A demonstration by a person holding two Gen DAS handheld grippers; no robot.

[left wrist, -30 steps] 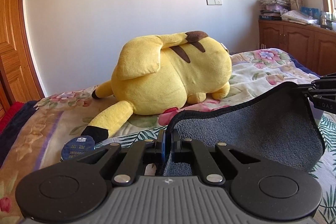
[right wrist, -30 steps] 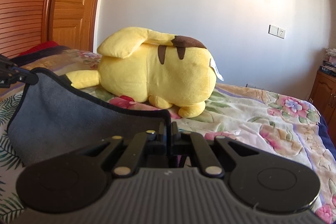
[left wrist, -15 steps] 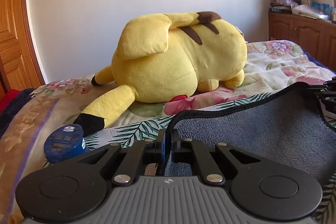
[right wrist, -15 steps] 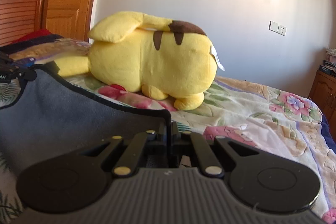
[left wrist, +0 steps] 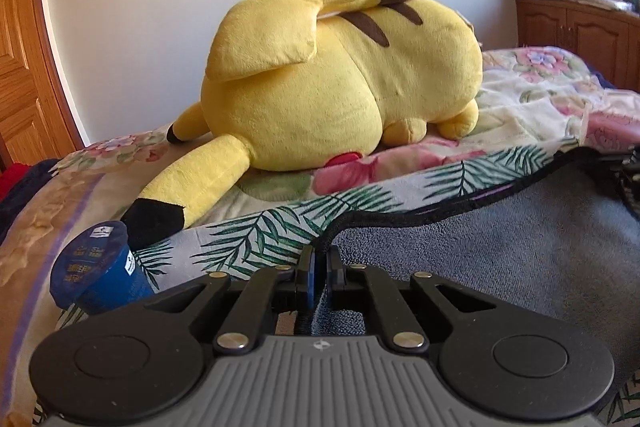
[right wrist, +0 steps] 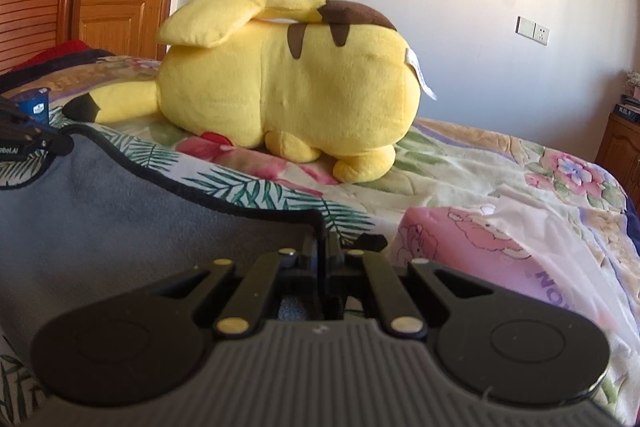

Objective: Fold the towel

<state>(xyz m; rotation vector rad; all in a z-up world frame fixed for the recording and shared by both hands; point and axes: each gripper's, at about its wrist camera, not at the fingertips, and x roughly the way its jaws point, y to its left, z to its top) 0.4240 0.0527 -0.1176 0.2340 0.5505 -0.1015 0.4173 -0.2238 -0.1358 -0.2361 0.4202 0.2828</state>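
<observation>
While the left gripper (left wrist: 319,259) pinches one corner of the grey towel (left wrist: 500,247) with its fingers closed narrowly on the black hem, the right gripper (right wrist: 322,247) clamps the opposite corner likewise. Between them the towel spans the lower frame over the floral bed (right wrist: 480,163). A yellow plush toy (left wrist: 340,79) fills centre frame (blue cup (left wrist: 94,275) at lower left).
</observation>
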